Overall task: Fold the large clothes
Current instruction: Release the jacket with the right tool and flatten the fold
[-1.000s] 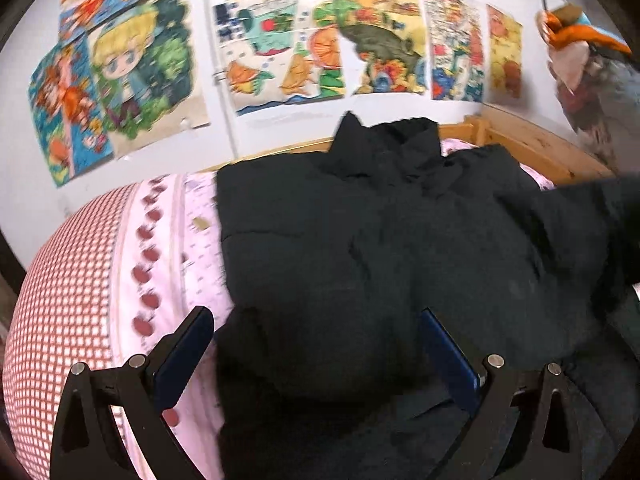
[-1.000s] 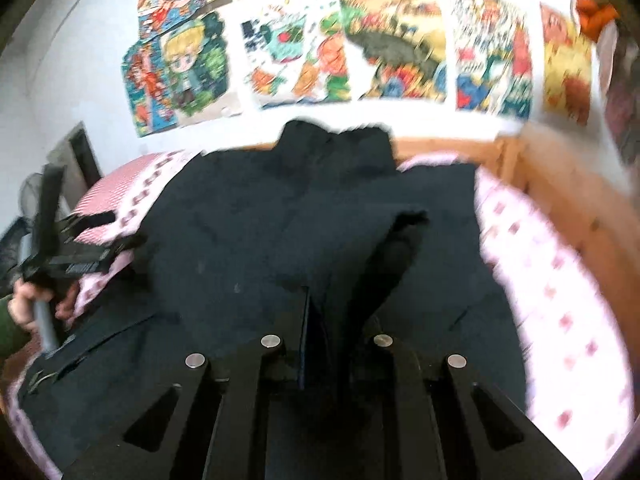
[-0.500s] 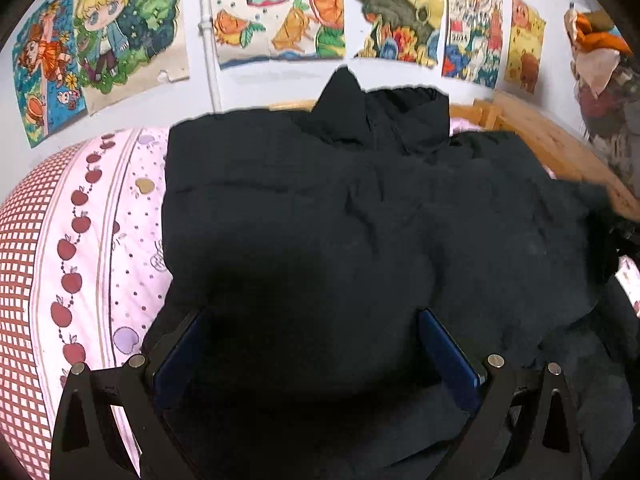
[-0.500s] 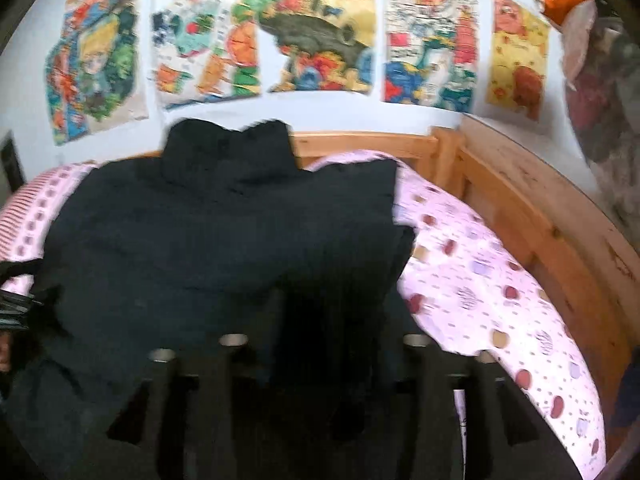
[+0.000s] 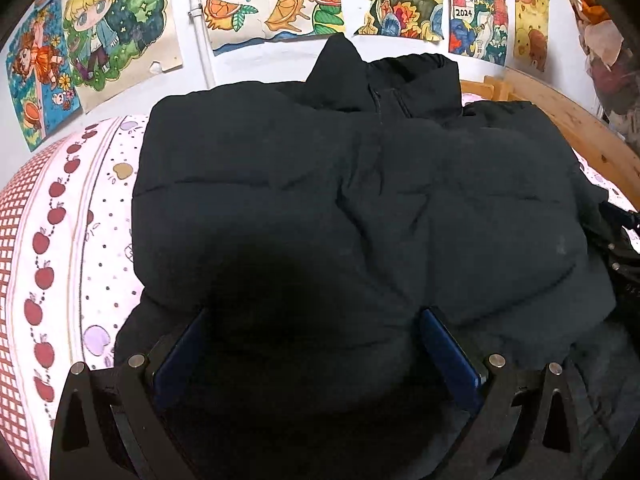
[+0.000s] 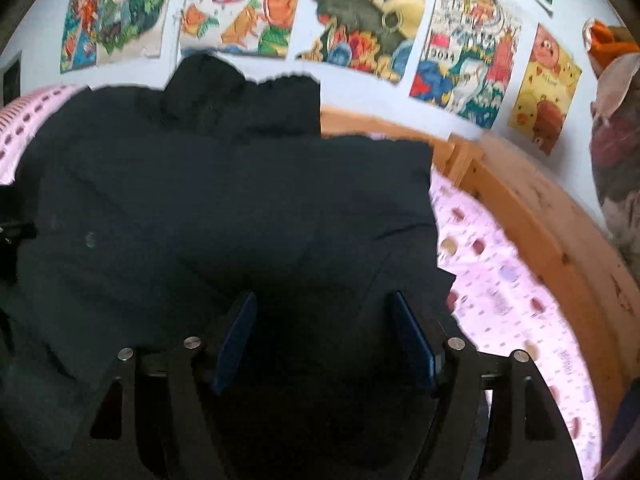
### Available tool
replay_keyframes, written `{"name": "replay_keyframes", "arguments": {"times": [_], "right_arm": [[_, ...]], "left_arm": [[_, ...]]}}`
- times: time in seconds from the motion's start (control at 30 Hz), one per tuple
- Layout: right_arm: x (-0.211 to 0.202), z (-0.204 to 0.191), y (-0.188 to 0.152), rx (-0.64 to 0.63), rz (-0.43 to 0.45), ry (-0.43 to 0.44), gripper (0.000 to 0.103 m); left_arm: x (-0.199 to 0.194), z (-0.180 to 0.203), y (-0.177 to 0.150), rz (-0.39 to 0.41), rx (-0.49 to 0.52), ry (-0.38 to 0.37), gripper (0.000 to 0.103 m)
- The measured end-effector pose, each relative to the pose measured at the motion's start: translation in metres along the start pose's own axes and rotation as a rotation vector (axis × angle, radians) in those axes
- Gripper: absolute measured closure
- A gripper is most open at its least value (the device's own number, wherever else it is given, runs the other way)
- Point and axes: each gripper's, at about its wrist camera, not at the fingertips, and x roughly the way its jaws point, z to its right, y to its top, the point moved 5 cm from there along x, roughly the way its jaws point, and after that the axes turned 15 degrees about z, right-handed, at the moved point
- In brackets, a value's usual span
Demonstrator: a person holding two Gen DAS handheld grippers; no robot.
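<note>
A large black puffer jacket [image 5: 360,208] lies spread on the bed, collar toward the wall, both sides folded in over its middle. It also fills the right wrist view [image 6: 224,216]. My left gripper [image 5: 312,340] is open, its blue pads wide apart over the jacket's near hem on the left side. My right gripper [image 6: 324,332] is open, pads apart over the folded right side of the jacket, holding nothing.
The bed has a pink sheet with apple print [image 5: 72,240] left of the jacket and pink dotted sheet [image 6: 500,288] to the right. A wooden bed frame [image 6: 540,224] runs along the right. Colourful posters [image 5: 272,4] cover the wall. Hanging clothes [image 6: 616,152] are far right.
My right gripper carried the jacket's sleeve across, opened and let it go on the jacket. My left gripper stayed open and moved in closer over the jacket.
</note>
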Motion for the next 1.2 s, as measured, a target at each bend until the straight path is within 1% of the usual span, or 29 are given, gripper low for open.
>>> {"name": "replay_keyframes", "arguments": {"times": [0.03, 0.13, 0.4, 0.57, 0.73, 0.87, 0.97, 1.03, 1.1, 1.17, 1.2], "right_arm": [[0.005, 0.003, -0.005, 0.028, -0.002, 0.001, 0.024], [0.012, 0.008, -0.016, 0.082, -0.001, 0.019, 0.02], [0.018, 0.006, -0.032, 0.092, 0.041, 0.0, 0.017], [0.017, 0.01, -0.035, 0.117, 0.058, 0.005, 0.013], [0.015, 0.01, -0.037, 0.117, 0.067, 0.002, 0.008], [0.016, 0.009, -0.037, 0.108, 0.045, 0.002, 0.005], [0.013, 0.012, -0.031, 0.109, -0.012, 0.022, 0.005], [0.005, 0.014, -0.029, 0.128, -0.035, 0.025, 0.004], [-0.006, 0.012, -0.029, 0.136, -0.063, 0.03, 0.004], [-0.018, 0.011, -0.028, 0.15, -0.097, 0.048, 0.004], [-0.026, 0.01, -0.028, 0.156, -0.111, 0.066, 0.004]], "left_arm": [[0.001, 0.001, -0.002, 0.006, 0.005, 0.002, 0.0], [0.003, 0.003, -0.008, 0.027, 0.01, 0.006, 0.0], [0.008, 0.007, -0.017, 0.072, 0.038, 0.035, 0.0], [0.01, 0.007, -0.017, 0.075, 0.047, 0.039, 0.0], [0.011, 0.008, -0.016, 0.068, 0.06, 0.049, 0.0], [0.011, 0.009, -0.014, 0.051, 0.078, 0.061, 0.0], [0.01, 0.008, -0.014, 0.05, 0.078, 0.056, 0.0], [0.01, 0.008, -0.012, 0.038, 0.084, 0.055, 0.0], [0.007, 0.008, -0.008, -0.015, 0.095, 0.06, 0.0], [-0.002, 0.007, -0.003, -0.106, 0.063, 0.082, 0.0], [-0.008, 0.007, -0.001, -0.128, 0.045, 0.083, 0.0]]}}
